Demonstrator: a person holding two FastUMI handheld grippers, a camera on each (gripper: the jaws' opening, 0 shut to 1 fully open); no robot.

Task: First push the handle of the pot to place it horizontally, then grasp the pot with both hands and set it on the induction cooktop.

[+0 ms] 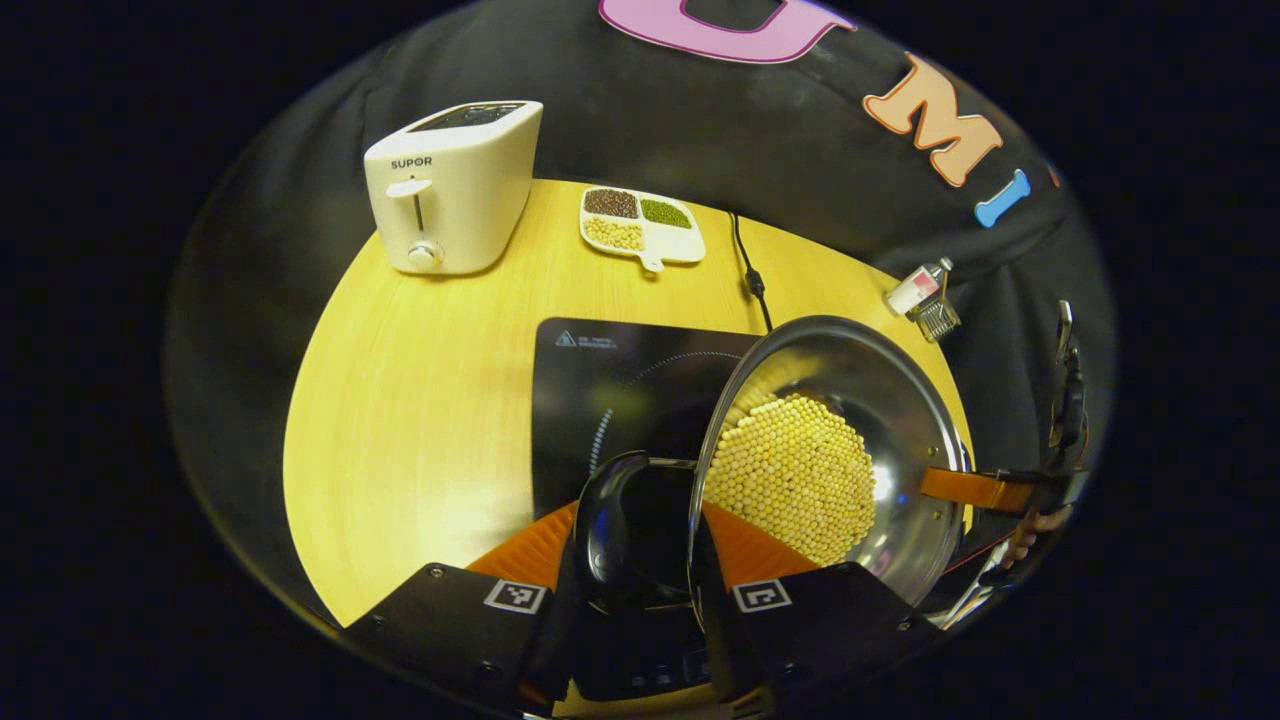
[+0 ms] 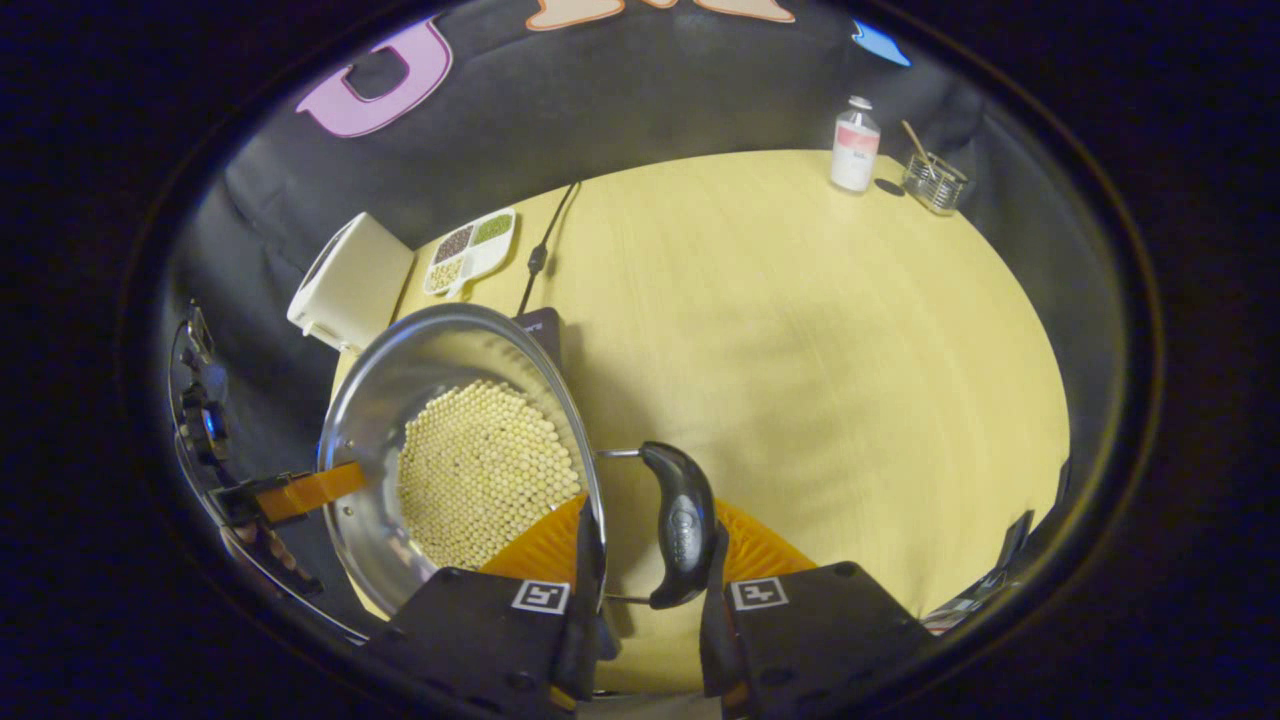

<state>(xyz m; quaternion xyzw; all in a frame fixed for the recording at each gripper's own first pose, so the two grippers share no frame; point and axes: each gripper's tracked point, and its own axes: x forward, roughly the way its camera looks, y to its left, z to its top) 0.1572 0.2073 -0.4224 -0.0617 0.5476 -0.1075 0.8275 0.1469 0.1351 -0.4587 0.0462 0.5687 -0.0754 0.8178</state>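
Item: pot (image 1: 830,450) of beans, carry step, held over the induction cooktop (image 1: 620,390) at your 12 o'clock, each tool (image 1: 640,590) (image 2: 650,590) clenched on a side handle; next, lower it level.

A round table (image 2: 820,330) with a pale yellow wood-grain top stands in a booth walled with black cloth (image 1: 700,130). Light falls on the tabletop while its surroundings stay dark. At the far edge rest a white toaster (image 1: 450,185), a divided dish of beans (image 1: 640,225), a small bottle (image 2: 855,145) and a glass holder (image 2: 932,183).
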